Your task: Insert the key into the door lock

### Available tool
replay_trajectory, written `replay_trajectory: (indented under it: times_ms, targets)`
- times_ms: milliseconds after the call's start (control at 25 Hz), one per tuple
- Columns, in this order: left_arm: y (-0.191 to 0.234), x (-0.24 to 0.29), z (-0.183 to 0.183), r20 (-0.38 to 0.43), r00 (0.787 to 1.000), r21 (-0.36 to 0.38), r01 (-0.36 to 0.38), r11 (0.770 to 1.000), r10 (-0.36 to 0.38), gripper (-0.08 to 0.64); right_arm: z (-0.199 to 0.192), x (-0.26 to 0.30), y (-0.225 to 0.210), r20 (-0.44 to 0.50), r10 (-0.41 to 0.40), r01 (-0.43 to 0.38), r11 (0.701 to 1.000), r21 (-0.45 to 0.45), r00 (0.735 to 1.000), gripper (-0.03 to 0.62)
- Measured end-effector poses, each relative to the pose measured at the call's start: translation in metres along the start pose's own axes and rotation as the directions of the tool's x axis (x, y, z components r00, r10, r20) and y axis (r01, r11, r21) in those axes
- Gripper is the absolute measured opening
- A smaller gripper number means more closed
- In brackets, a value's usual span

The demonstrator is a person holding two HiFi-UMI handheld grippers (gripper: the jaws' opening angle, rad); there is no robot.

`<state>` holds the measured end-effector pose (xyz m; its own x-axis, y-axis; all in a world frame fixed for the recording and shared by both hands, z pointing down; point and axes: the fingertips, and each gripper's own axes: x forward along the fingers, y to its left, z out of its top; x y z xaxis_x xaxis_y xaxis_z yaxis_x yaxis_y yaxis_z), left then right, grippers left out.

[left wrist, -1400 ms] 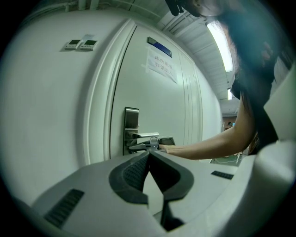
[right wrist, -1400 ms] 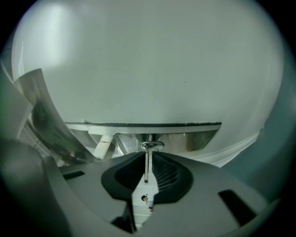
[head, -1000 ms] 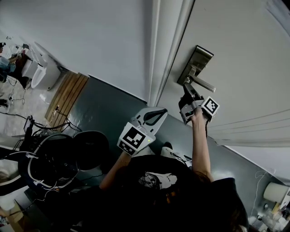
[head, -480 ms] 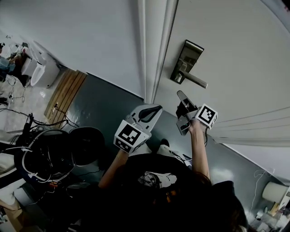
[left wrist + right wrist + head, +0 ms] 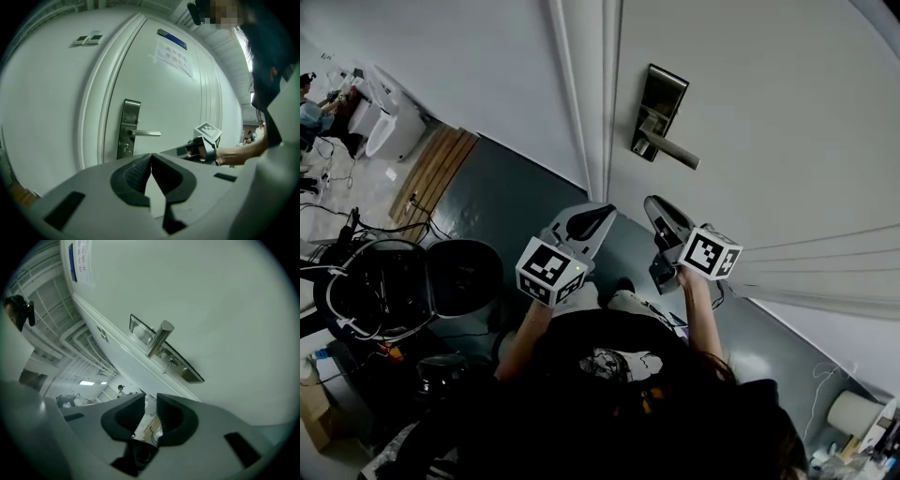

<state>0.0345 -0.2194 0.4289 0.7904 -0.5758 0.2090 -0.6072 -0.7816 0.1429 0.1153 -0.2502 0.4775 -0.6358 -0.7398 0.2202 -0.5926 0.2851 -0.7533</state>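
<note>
Right claw [image 5: 655, 207] drawn back from lock [image 5: 656, 105], slightly parted, empty, left claw [image 5: 602, 214] clenched, empty

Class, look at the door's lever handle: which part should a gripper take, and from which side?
Probably take the lever handle near its free end, coming square to the door, one jaw above, one below. It is a slim straight bar standing off the lock plate, so top and bottom are open.
</note>
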Motion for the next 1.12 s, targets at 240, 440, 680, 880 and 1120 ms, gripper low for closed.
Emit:
replay_trajectory:
  times_ms: [240, 440, 680, 880, 1120]
  targets:
    - [-0.027, 0.004, -0.003, -0.011, 0.997, -0.012, -0.083, 0.996, 0.083, 0.009, 0.000, -0.026, -0.001, -0.075, 0.023, -0.032, 0.992, -0.118, 0.997, 0.063]
    - [-0.048, 0.004, -0.014, -0.034, 0.992, -0.028, -0.124, 0.992, 0.123, 0.008, -0.002, -0.042, -0.007, -0.133, -0.009, -0.027, 0.964, -0.264, 0.991, 0.055]
    - [-0.059, -0.010, -0.021, -0.046, 0.987, -0.037, -0.153, 0.987, 0.152, 0.008, -0.011, -0.049, -0.002, -0.158, -0.012, -0.041, 0.943, -0.330, 0.987, 0.041]
    - [-0.054, -0.023, -0.022, -0.037, 0.984, -0.046, -0.173, 0.984, 0.172, 0.008, -0.019, -0.047, 0.006, -0.172, -0.008, -0.056, 0.931, -0.361, 0.985, 0.038]
    - [-0.061, -0.046, -0.030, -0.039, 0.987, -0.052, -0.155, 0.987, 0.153, 0.008, -0.044, -0.048, 0.020, -0.196, -0.021, -0.064, 0.905, -0.420, 0.980, 0.029]
